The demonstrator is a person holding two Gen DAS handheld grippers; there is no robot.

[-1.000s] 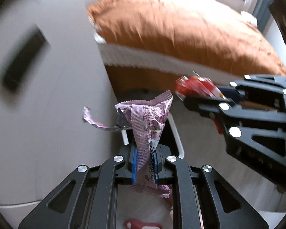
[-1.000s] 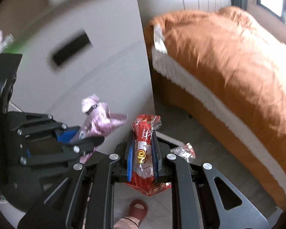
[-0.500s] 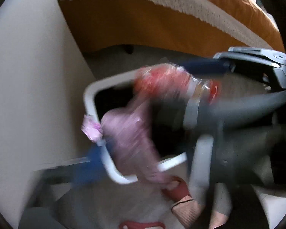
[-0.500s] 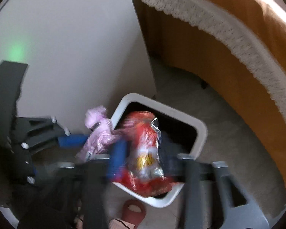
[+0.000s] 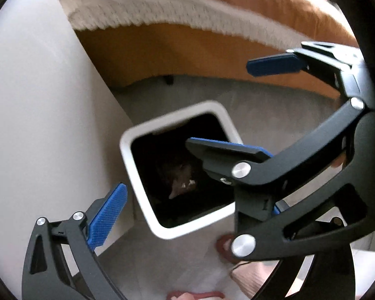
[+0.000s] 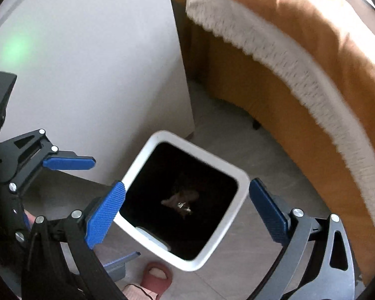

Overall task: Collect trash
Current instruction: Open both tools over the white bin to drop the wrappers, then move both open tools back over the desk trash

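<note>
A white-rimmed square trash bin (image 5: 135, 165) (image 6: 240, 190) stands on the floor beside a white cabinet. Crumpled wrappers (image 5: 181, 183) (image 6: 181, 201) lie at its dark bottom. My right gripper (image 6: 187, 211) is open and empty, its blue pads either side of the bin's mouth. It also shows in the left wrist view (image 5: 252, 105), spread wide over the bin. My left gripper (image 5: 190, 215) is open and empty; only its left pad (image 5: 105, 220) shows there, the other being hidden behind the right gripper. It appears in the right wrist view (image 6: 97, 207) at the left.
A white cabinet side (image 6: 87, 62) stands just left of the bin. A bed with an orange cover and white fringe (image 6: 300, 70) runs along the right. The person's foot in a pink slipper (image 6: 156, 278) is on the grey floor below the bin.
Both grippers swung down over the bin and opened. The purple wrapper left my left gripper and the red wrapper left my right gripper; both now lie inside the bin.
</note>
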